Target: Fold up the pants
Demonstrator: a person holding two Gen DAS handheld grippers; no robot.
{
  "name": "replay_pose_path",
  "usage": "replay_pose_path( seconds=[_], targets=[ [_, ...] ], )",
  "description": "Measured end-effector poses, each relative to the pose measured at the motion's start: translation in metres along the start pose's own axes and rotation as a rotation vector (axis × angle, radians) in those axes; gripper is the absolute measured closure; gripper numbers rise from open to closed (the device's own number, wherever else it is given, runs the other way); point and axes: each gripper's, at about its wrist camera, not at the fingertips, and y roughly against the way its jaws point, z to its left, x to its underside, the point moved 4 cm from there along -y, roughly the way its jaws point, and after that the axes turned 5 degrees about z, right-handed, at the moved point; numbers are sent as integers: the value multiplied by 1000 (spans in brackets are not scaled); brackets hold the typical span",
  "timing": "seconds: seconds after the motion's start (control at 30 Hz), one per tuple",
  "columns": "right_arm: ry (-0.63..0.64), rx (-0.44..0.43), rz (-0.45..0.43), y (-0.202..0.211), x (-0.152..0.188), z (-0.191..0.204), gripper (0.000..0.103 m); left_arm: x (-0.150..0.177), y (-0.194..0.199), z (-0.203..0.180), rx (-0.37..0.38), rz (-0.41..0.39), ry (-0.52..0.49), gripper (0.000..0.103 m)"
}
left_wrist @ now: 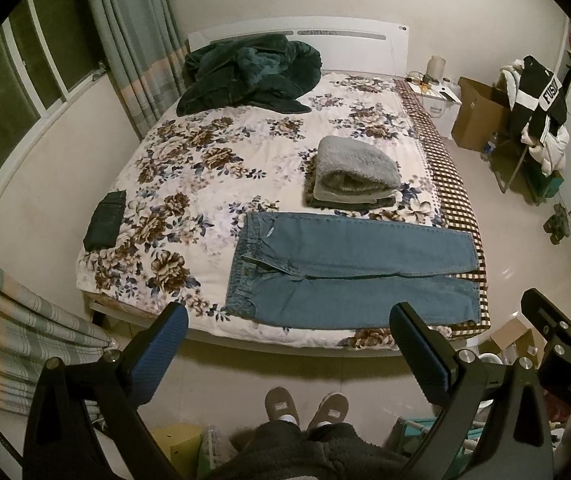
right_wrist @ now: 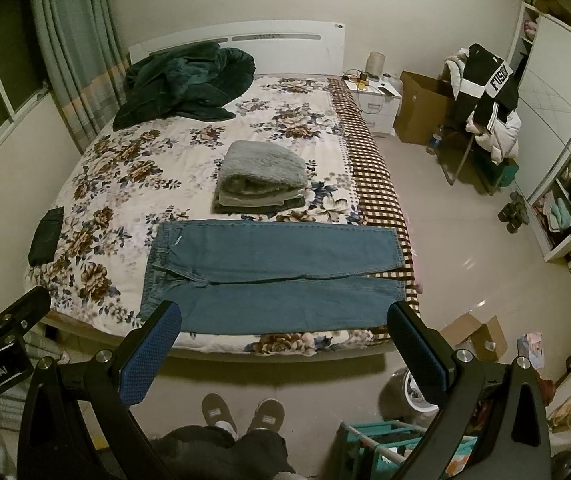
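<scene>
Blue jeans (left_wrist: 349, 268) lie flat across the near edge of the floral bed (left_wrist: 205, 168), waist to the left, legs side by side running right; they also show in the right wrist view (right_wrist: 273, 272). My left gripper (left_wrist: 289, 332) is open and empty, held above the floor in front of the bed edge. My right gripper (right_wrist: 285, 328) is open and empty, likewise short of the bed. The right gripper shows at the right edge of the left wrist view (left_wrist: 565, 308).
A stack of folded clothes topped by a grey fleece (left_wrist: 355, 168) sits behind the jeans. A dark green blanket (left_wrist: 249, 72) lies by the headboard, a small dark folded item (left_wrist: 105, 220) at the bed's left. Boxes (left_wrist: 481, 112), a clothes-laden chair (left_wrist: 537, 112) and a nightstand (left_wrist: 437, 100) stand right.
</scene>
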Motion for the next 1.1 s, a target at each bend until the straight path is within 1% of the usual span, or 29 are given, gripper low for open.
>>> replay_pose_path(
  seconds=[0.67, 0.73, 1.1],
  targets=[
    [9, 2, -8, 5, 3, 7, 0, 2, 1, 2, 5, -6, 3, 0],
    [9, 1, -9, 4, 5, 7, 0, 0, 7, 3, 5, -7, 7, 0],
    [10, 3, -11, 5, 5, 12, 0, 0, 11, 6, 7, -11, 7, 0]
  ],
)
